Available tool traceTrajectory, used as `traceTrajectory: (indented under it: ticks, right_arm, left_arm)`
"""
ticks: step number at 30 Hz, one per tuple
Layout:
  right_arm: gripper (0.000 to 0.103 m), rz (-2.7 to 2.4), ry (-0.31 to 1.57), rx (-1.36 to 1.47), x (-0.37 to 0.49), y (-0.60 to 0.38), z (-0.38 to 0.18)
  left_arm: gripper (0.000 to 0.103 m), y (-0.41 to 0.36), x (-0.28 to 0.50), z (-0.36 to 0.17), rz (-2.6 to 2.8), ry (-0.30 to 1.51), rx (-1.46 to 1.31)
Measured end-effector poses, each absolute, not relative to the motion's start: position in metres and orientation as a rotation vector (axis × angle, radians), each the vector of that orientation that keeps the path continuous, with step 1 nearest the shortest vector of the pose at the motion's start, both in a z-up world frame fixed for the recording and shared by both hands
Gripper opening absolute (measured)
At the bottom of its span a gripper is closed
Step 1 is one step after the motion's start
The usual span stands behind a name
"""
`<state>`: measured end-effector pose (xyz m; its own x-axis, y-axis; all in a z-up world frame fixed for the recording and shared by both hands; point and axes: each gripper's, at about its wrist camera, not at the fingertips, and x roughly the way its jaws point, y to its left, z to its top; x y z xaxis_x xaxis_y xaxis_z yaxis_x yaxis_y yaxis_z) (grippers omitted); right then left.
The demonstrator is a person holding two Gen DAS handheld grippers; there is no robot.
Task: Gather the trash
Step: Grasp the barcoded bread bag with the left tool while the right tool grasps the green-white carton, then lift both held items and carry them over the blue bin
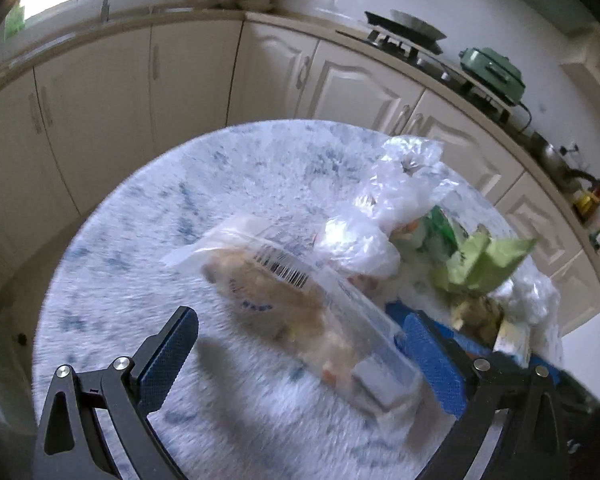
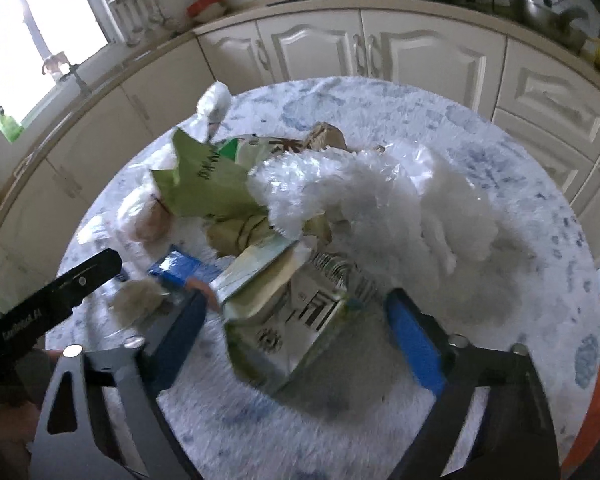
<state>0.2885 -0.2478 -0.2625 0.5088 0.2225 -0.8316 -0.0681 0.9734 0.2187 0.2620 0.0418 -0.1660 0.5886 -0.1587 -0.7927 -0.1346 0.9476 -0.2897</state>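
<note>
On the round marbled table [image 1: 147, 240] lies a heap of trash. A clear plastic bag with a barcode label [image 1: 283, 300] lies between the fingers of my left gripper [image 1: 300, 318], which is open; the bag sits nearer the right pad. Behind it are crumpled clear plastic [image 1: 400, 184] and a green paper wrapper [image 1: 484, 264]. My right gripper [image 2: 295, 298] is open astride a torn green-and-white carton [image 2: 283, 320], with a gap on the right side. Beyond the carton are the green wrapper [image 2: 203, 184], a white plastic bag [image 2: 380, 192] and a blue packet [image 2: 175, 268].
Cream kitchen cabinets [image 1: 187, 80] curve round the far side of the table. On the counter stand a stove with a pan [image 1: 412, 28] and a green appliance [image 1: 492, 68]. A black finger of the left gripper [image 2: 79, 280] shows at the left of the right wrist view.
</note>
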Motion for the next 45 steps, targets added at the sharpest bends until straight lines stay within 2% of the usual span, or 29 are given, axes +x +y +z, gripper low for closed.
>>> traceTrajectory:
  ticks: [1,2,3,4,5,6,7,10,13,15,16,18,21,23,25,31,45]
  right_arm:
    - [0.082,0.179,1.011,0.167,0.289,-0.250,-0.263]
    - [0.080,0.185,1.007,0.166,0.288,-0.250,-0.263]
    - [0.076,0.193,1.004,0.164,0.288,-0.250,-0.262]
    - [0.073,0.203,1.000,0.165,0.287,-0.251,-0.262]
    - [0.065,0.208,0.997,0.167,0.286,-0.253,-0.262]
    - [0.055,0.211,0.996,0.169,0.285,-0.254,-0.261]
    - [0.051,0.219,1.000,0.173,0.285,-0.256,-0.262]
    - [0.046,0.217,0.998,0.187,0.282,-0.262,-0.261]
    - [0.047,0.215,1.000,0.187,0.280,-0.264,-0.260]
    - [0.048,0.215,0.993,0.193,0.281,-0.265,-0.259]
    - [0.049,0.216,0.988,0.199,0.283,-0.264,-0.258]
    - [0.060,0.225,0.979,0.203,0.285,-0.261,-0.257]
    - [0.070,0.234,0.961,0.217,0.291,-0.256,-0.255]
    - [0.071,0.208,0.958,0.223,0.297,-0.256,-0.257]
    - [0.065,0.212,0.950,0.250,0.301,-0.260,-0.256]
    - [0.061,0.254,0.948,0.255,0.295,-0.266,-0.256]
    - [0.061,0.315,0.889,0.281,0.236,-0.282,-0.229]
  left_arm:
    - [0.097,0.042,0.266,-0.168,-0.005,0.932,-0.333]
    - [0.089,0.040,0.272,-0.171,-0.014,0.922,-0.324]
    - [0.087,0.039,0.277,-0.172,-0.018,0.920,-0.309]
    - [0.079,0.037,0.281,-0.174,-0.024,0.917,-0.294]
    - [0.068,0.036,0.285,-0.174,-0.038,0.914,-0.282]
    - [0.066,0.036,0.288,-0.175,-0.043,0.912,-0.269]
    - [0.061,0.036,0.289,-0.176,-0.052,0.908,-0.262]
    - [0.049,0.043,0.293,-0.179,-0.099,0.905,-0.238]
    - [0.050,0.046,0.291,-0.183,-0.111,0.908,-0.193]
    - [0.060,0.044,0.296,-0.184,-0.088,0.920,-0.146]
    - [0.071,0.045,0.301,-0.185,-0.056,0.927,-0.138]
    - [0.068,0.039,0.306,-0.187,-0.053,0.921,-0.132]
    - [0.046,0.035,0.315,-0.189,-0.043,0.912,-0.116]
    - [0.043,0.035,0.315,-0.191,-0.057,0.910,-0.132]
    - [0.040,0.037,0.311,-0.193,-0.068,0.908,-0.135]
    - [0.036,0.043,0.279,-0.191,-0.088,0.905,-0.130]
    - [0.035,0.024,0.208,-0.154,-0.133,0.867,-0.128]
